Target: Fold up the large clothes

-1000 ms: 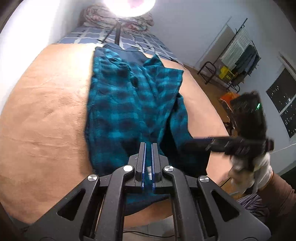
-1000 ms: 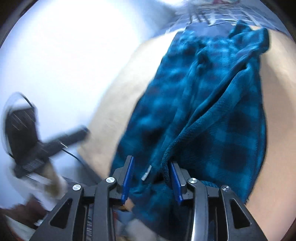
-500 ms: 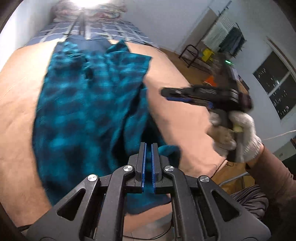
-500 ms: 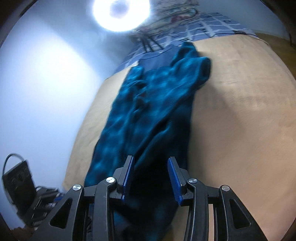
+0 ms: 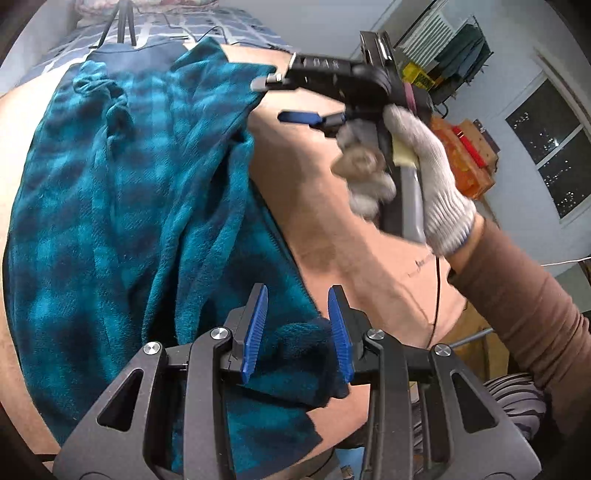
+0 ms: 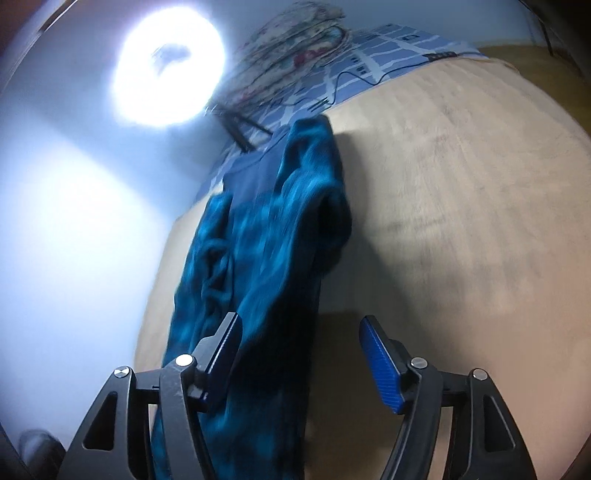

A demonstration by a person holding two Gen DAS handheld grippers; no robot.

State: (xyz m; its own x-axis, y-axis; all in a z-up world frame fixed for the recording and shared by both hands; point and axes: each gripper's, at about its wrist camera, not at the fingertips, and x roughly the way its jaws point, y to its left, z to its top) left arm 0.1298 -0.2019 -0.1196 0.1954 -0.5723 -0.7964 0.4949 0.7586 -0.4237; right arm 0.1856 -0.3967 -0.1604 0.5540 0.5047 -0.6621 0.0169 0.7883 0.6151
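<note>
A teal and dark blue checked fleece garment (image 5: 122,192) lies lengthwise on a tan blanket (image 5: 317,192), rumpled along its right side. My left gripper (image 5: 297,326) is open just above the garment's near edge, with a fold of fleece between its blue pads. My right gripper (image 5: 291,99), held by a gloved hand (image 5: 432,177), is open above the garment's far right corner. In the right wrist view the right gripper (image 6: 301,349) is open wide and empty, with the garment (image 6: 258,258) running away under its left finger.
A ring light (image 6: 168,70) on a tripod (image 5: 118,22) stands at the far end, by a blue checked bedsheet (image 6: 369,55) with cables. A clothes rack (image 5: 454,48) and an orange box (image 5: 469,155) stand at the right. A white wall (image 6: 74,221) is left.
My left gripper was shut on the garment's near edge and has opened. My right gripper has moved from the near right side up over the garment's far corner and opened wider.
</note>
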